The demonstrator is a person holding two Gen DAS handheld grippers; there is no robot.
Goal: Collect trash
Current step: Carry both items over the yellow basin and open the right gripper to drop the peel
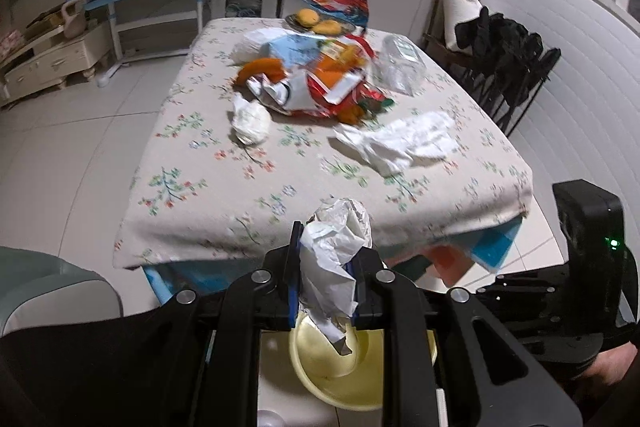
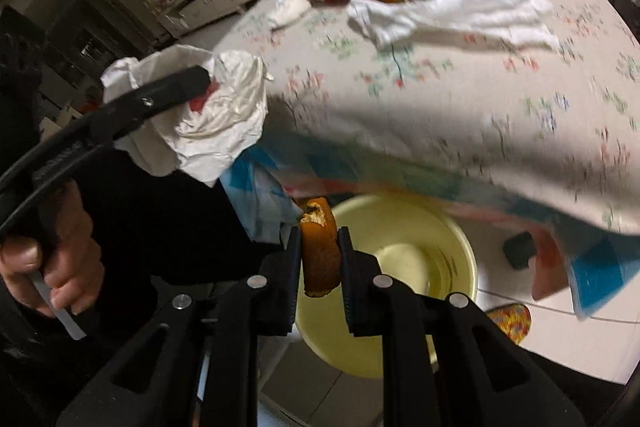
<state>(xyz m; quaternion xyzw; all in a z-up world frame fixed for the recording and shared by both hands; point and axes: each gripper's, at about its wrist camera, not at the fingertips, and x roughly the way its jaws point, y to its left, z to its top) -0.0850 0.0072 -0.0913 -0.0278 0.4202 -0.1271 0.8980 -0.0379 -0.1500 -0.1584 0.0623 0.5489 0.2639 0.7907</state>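
Clamped between the fingers of the left tool point(image 1: 326, 267) is 1 crumpled white paper wad point(image 1: 336, 251), held off the near edge of the floral-clothed counter point(image 1: 200, 163). Right tool point(image 2: 320, 259) grips 1 orange fruit-peel piece point(image 2: 318, 251). Both hang over a pale yellow plastic basin point(image 2: 404, 227) on the floor below that edge. Remaining on the counter: 1 white crumpled tissue point(image 1: 400, 143) toward the right edge, 1 white wad point(image 1: 250, 123) mid-counter, and a heap of coloured wrappers point(image 1: 316, 83) toward the far edge.

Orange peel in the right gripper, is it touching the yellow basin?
Apart. The right wrist view shows the orange peel clamped in the right gripper, hanging above the yellow basin on the floor below.
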